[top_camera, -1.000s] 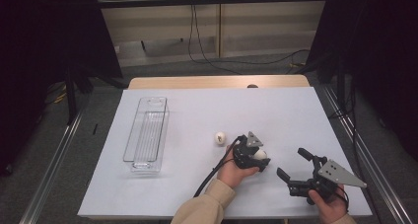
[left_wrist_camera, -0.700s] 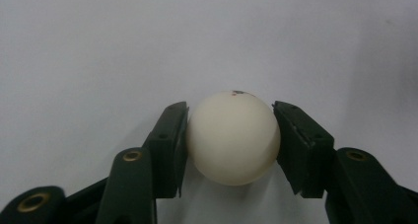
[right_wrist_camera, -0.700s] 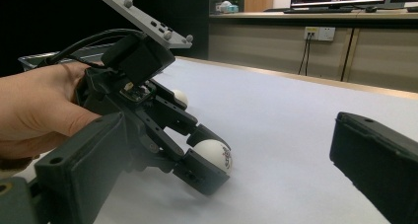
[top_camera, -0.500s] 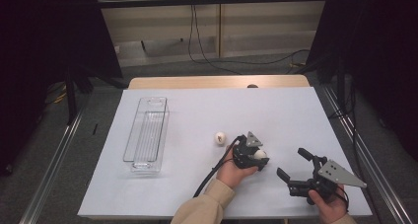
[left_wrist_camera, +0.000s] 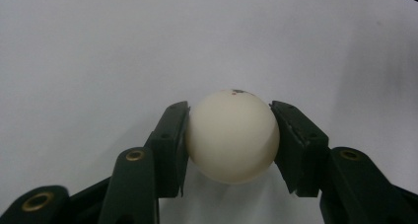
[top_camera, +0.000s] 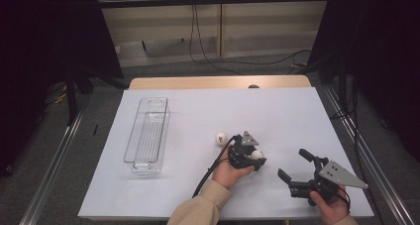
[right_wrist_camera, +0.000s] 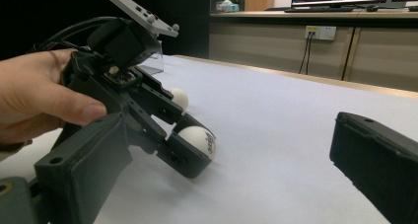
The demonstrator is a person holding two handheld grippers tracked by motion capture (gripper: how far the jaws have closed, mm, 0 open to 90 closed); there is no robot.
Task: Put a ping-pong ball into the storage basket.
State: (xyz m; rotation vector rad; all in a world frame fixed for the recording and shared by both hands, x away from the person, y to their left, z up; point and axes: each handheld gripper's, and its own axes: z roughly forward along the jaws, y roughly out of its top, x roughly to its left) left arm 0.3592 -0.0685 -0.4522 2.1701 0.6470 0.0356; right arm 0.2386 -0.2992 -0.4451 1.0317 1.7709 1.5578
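Gripping step: your left gripper, low centre of the high view, has just closed and is clamped on the white ball, low on the sheet. Next, lift it, probably toward the clear tray at left. Your right gripper idles, jaws apart. Its view shows a second ball behind.

White table before me | clear plastic tray lying lengthwise at my left | second white ball lying loose near the middle | black cables on the floor beyond the table
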